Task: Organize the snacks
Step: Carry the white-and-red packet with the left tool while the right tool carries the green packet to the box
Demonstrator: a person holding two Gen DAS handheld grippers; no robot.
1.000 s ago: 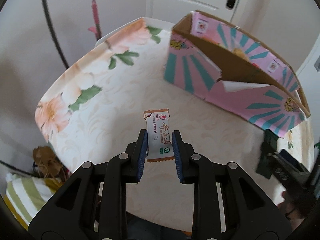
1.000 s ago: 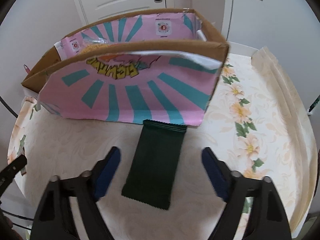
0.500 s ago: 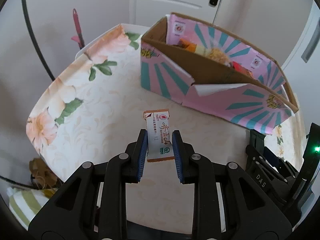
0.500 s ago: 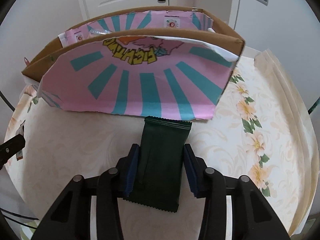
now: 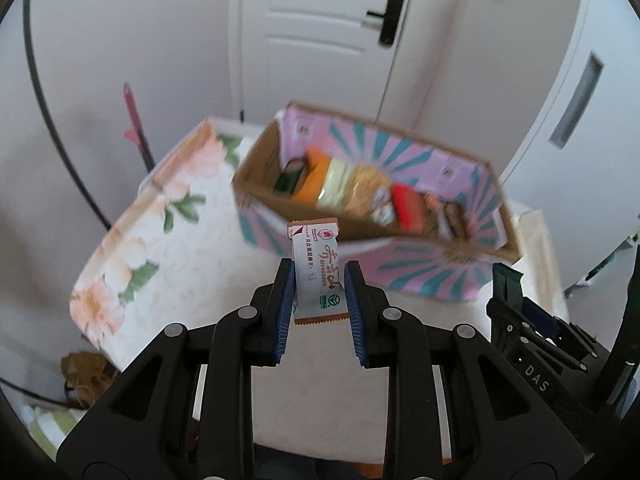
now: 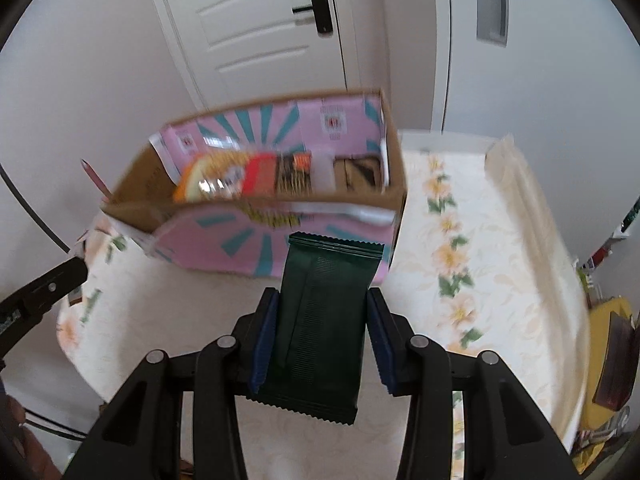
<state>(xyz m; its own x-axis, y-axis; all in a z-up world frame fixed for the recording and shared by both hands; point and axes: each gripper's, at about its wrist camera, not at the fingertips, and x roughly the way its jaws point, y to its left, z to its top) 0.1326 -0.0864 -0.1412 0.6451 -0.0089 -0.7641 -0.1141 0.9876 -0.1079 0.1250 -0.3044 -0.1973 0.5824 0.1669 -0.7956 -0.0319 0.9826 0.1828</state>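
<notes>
Floral table [image 5: 168, 248]: both packets now lifted; left gripper [image 5: 319, 292] clamps white bar [image 5: 316, 268], right gripper [image 6: 320, 332] just closed on green packet [image 6: 320, 320]; box [image 6: 280, 240] next.

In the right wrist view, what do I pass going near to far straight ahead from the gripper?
right gripper → dark green snack packet clamped in it → pink and teal front wall of the cardboard snack box → snacks packed inside the box → white door.
</notes>
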